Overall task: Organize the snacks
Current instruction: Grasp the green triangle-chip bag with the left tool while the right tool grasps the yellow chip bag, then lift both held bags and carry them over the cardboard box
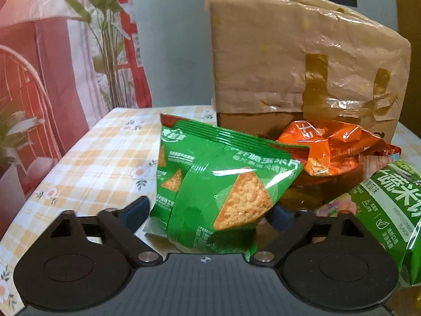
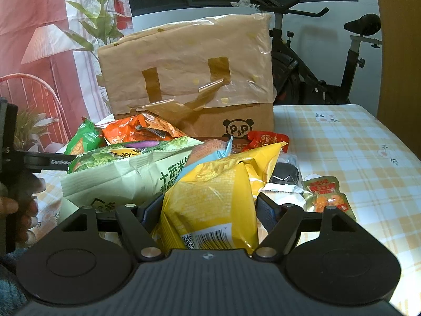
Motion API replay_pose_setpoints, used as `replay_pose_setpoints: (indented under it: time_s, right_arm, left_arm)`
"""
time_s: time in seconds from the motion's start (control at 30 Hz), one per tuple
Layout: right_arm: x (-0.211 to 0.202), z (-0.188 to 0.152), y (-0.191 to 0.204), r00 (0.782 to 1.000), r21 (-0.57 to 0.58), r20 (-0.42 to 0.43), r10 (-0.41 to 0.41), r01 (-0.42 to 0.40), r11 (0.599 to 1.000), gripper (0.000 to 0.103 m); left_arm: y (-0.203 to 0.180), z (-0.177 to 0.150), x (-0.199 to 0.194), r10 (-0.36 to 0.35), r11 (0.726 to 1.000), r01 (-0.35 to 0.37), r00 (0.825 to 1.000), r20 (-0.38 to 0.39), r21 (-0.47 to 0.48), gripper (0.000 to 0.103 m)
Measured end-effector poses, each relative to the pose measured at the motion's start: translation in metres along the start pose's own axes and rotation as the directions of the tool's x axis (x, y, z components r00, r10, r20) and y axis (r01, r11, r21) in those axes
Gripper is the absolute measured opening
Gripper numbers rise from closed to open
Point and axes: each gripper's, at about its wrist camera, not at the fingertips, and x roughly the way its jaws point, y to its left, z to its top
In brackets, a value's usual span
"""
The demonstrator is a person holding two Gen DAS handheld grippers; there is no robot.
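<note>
A green corn-chip bag [image 1: 218,184] stands tilted between the fingers of my left gripper [image 1: 210,205]. The left finger [image 1: 136,208] sits just off the bag's edge, and the right finger is mostly hidden behind the bag, so the jaws look open around it. My right gripper [image 2: 209,202] is shut on a yellow snack bag [image 2: 210,192], with both pads against its sides. Behind it lies a pile: a pale green rice-cracker bag [image 2: 126,173], an orange bag [image 2: 136,131] and the green corn-chip bag [image 2: 84,137].
A paper-wrapped cardboard box [image 1: 302,65] stands at the back of the checked tablecloth [image 1: 92,158]. Small packets [image 2: 323,194] and a black cookie packet [image 2: 285,173] lie right of the pile. An exercise bike [image 2: 315,65] stands behind the table. A hand [image 2: 15,205] shows at left.
</note>
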Motion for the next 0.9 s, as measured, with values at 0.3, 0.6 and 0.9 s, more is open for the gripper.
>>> replay_pose_setpoints:
  time_s: [0.3, 0.6, 0.9]
  right_arm:
    - [-0.006, 0.001, -0.002, 1.000, 0.009, 0.021, -0.002, 0.002, 1.000, 0.075]
    - [-0.025, 0.010, -0.012, 0.993, 0.050, 0.106, -0.046, 0.041, 0.998, 0.074]
    - [-0.033, 0.021, -0.011, 0.989, 0.022, 0.138, -0.053, 0.051, 0.998, 0.074]
  left_arm:
    - [0.011, 0.000, -0.022, 0.014, 0.997, -0.012, 0.999, 0.032, -0.072, 0.083]
    - [0.003, -0.004, -0.054, 0.003, 0.997, 0.002, 0.998, 0.069, -0.077, 0.083]
    - [0.009, 0.011, -0.075, 0.015, 0.995, -0.002, 0.991, 0.136, -0.096, 0.083]
